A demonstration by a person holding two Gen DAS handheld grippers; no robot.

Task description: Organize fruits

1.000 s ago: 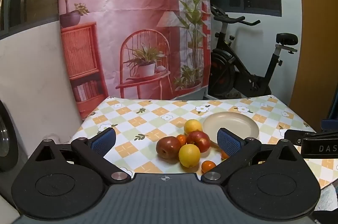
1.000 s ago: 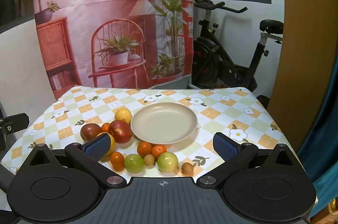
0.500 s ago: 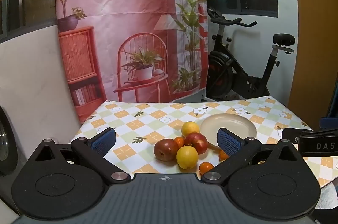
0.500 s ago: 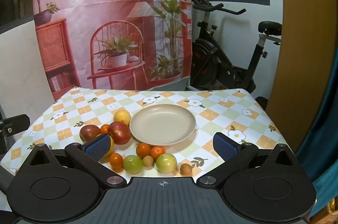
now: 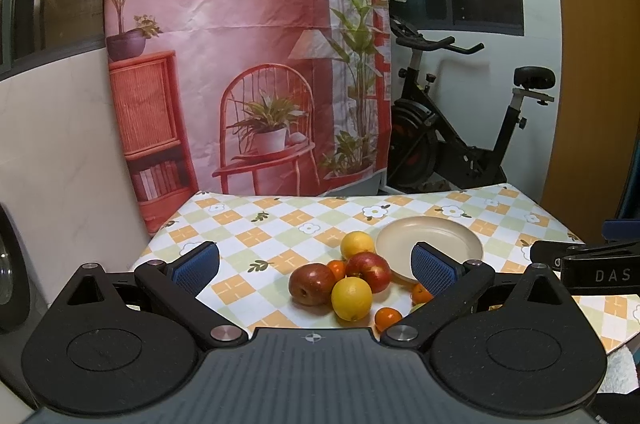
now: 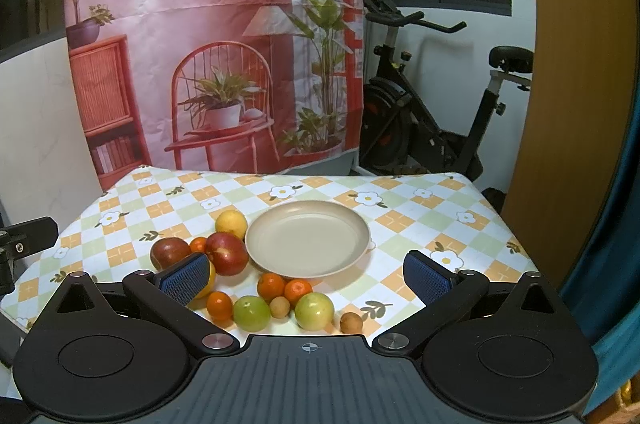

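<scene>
**Beige plate bare, fruit gathered beside it**

Beige and round, the plate sits near the middle of the checked tabletop with nothing on it. Fruit crowds its left and near sides. A yellow citrus lies just beside its left rim, with a red apple in front of that, touching the rim. A darker red apple lies further left, and a small orange peeks between the two apples. Along the near side run three more small oranges, two green apples and two small brown fruits. A second yellow citrus shows plainly in the left wrist view, in front of the apples.

Both pairs of tongs are spread wide and hold nothing. The left tongs hover short of the apple cluster; the right tongs hang above the near row of fruit. An exercise bike stands behind the tabletop, beside a printed pink backdrop.
</scene>
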